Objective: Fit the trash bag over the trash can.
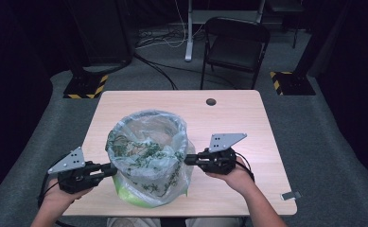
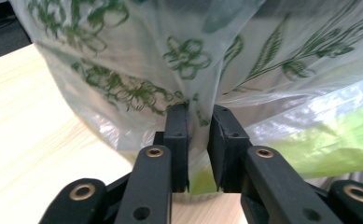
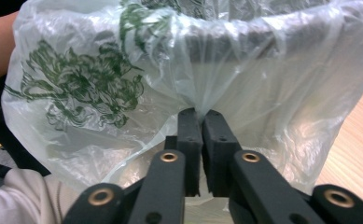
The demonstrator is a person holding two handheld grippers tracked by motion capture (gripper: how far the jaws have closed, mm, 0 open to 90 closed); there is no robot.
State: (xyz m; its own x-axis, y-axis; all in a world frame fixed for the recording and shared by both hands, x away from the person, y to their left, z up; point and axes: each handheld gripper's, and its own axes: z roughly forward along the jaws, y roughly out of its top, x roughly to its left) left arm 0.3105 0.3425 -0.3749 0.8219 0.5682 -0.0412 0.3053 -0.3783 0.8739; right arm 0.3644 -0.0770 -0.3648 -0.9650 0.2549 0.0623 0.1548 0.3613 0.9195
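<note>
Dark curtains and a black folding chair [image 1: 236,45] sit at twelve o'clock beyond my pale wooden worktop [image 1: 238,118]. At nine o'clock of the bin, my left tongs [image 1: 111,169] pinch a fold of the clear, green-flowered plastic bag [image 1: 148,156], jaws nearly closed on the film. That bag lines a round bin [image 1: 146,124] standing near the worktop's front edge. At three o'clock, my right tongs [image 1: 189,160] pinch another gathered pleat of the bag, pressed tight.
</note>
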